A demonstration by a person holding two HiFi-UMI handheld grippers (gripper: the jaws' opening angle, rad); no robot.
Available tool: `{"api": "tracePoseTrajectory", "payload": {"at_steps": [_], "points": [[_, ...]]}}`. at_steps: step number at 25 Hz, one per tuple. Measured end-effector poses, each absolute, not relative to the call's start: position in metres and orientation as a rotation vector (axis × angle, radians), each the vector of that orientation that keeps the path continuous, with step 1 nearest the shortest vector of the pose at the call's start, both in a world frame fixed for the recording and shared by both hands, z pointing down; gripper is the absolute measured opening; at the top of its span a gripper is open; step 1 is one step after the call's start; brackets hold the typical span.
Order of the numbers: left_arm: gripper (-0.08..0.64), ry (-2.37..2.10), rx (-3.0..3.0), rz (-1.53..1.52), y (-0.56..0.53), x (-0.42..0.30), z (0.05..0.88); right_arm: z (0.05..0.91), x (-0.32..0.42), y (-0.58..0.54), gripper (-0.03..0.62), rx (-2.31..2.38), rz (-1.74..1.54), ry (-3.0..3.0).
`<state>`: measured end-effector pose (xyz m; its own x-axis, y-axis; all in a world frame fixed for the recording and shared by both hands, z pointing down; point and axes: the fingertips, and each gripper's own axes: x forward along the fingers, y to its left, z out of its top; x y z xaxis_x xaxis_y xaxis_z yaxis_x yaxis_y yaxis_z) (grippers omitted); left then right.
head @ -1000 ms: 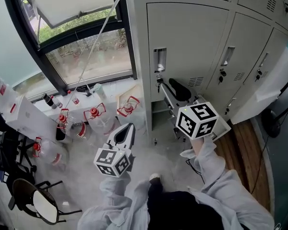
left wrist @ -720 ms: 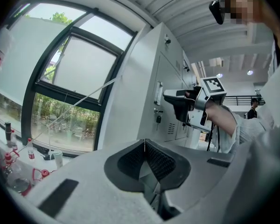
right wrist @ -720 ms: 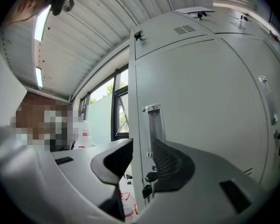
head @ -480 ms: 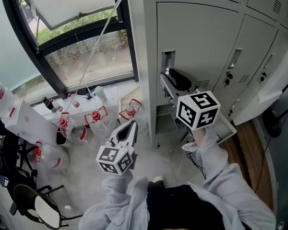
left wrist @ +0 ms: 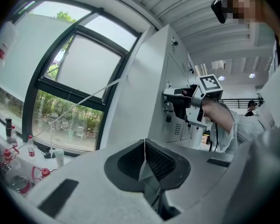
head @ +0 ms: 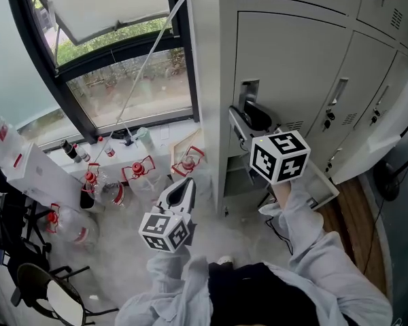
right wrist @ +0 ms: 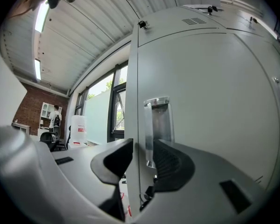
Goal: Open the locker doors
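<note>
Straddling the door (head: 296,66) edge beside its handle (right wrist: 157,125), the jaws of the right gripper (right wrist: 141,162) are being held apart; the left gripper (left wrist: 144,162) is being held low, away from it, jaws closed on nothing.

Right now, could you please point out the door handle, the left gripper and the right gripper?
door handle (right wrist: 157,120): right gripper view, middle of its metal plate.
left gripper (left wrist: 144,144): left gripper view, where its shut jaws meet.
right gripper (right wrist: 143,146): right gripper view, gap between its open jaws.
</note>
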<state>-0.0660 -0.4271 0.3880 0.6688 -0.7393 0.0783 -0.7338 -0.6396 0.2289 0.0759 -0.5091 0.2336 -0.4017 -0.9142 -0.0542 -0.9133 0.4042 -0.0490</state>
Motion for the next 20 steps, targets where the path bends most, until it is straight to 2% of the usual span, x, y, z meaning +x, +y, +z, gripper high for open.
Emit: {"api": "tracePoseTrajectory", "payload": {"at_steps": [20], "points": [[0.009, -1.120, 2.606, -0.057, -0.401, -0.048, 0.405, 0.235, 0.089, -0.443, 0.115, -1.692, 0.073, 2.536]]}}
